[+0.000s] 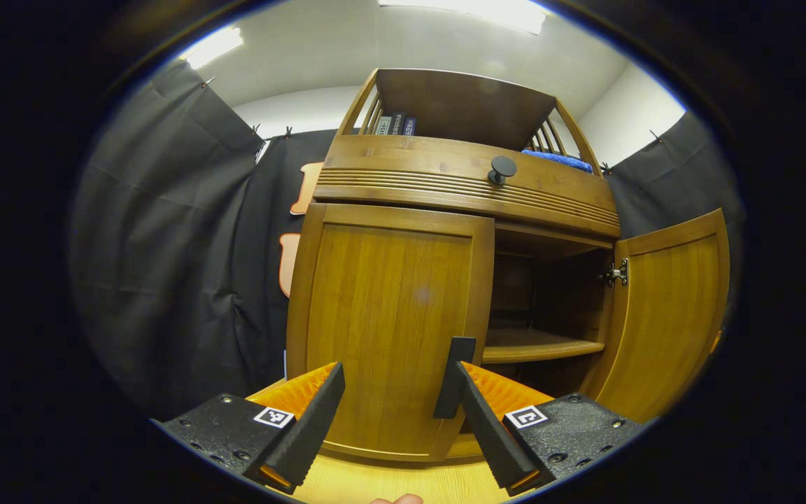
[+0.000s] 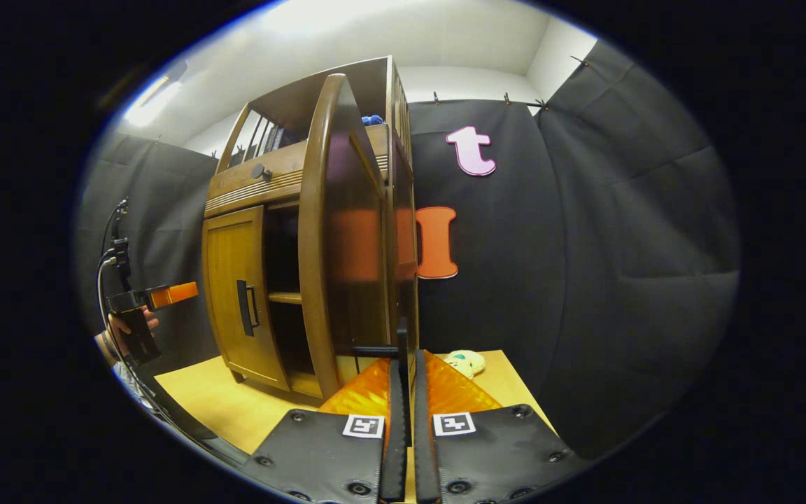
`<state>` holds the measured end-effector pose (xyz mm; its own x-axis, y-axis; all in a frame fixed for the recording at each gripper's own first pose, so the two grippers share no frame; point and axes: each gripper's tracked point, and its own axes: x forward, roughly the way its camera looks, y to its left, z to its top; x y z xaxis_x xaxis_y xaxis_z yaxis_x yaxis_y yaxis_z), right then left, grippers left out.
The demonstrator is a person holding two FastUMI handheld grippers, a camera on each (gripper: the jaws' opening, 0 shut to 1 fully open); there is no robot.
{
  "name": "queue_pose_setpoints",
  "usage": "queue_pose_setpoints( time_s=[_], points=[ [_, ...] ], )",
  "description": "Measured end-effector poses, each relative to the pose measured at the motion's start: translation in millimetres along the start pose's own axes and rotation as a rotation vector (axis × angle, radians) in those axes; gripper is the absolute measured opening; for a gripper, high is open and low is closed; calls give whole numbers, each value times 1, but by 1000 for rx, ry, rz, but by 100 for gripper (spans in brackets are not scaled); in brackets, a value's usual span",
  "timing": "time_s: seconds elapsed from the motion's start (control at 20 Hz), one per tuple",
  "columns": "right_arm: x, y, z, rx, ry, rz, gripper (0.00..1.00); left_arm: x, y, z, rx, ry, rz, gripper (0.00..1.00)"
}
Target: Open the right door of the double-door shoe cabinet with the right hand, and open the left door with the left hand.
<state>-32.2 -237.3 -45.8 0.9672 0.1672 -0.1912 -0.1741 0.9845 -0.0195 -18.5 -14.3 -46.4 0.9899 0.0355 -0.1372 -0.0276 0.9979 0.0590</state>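
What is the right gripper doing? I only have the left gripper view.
Observer: The right gripper has its fingers closed on the right door handle; the right door stands wide open.
Operator: Is my left gripper touching the left door handle?
Observer: No. Seen from the side, the left gripper hangs short of the left door handle, with a clear gap between them.
Operator: Anything beside the cabinet?
Observer: A small plush toy lies on the wooden surface to its right.
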Motion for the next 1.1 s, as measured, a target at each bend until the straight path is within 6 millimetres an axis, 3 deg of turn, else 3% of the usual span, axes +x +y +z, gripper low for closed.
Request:
queue_pose_setpoints(
  time_s=[0.05, 0.2, 0.3, 0.35, 0.55, 0.6, 0.85, 1.1],
  points=[
    [-1, 1, -2, 2, 6, -3, 13, 2, -1, 0, 2, -2, -5, 92],
    [-12, 0, -3, -11, 12, -43, 13, 14, -11, -2, 3, -1, -28, 92],
    [-29, -1, 2, 8, -7, -73, 12, 25, -19, -5, 0, 2, -48, 95],
    [-37, -3, 4, 14, -15, -106, 16, 31, -22, -8, 1, 5, -57, 92],
    [-70, -9, 18, 7, -48, -218, 9, 54, -37, -18, 7, 14, -91, 92],
    [-77, -7, 22, 3, -54, -242, 12, 61, -42, -22, 3, 18, -102, 92],
    [-101, 25, 32, 18, -62, -304, 12, 86, -65, -35, 12, 21, -144, 92],
    [-90, 74, 19, 73, -45, -310, 12, 109, -65, -53, 16, 18, -131, 92]
  ],
)
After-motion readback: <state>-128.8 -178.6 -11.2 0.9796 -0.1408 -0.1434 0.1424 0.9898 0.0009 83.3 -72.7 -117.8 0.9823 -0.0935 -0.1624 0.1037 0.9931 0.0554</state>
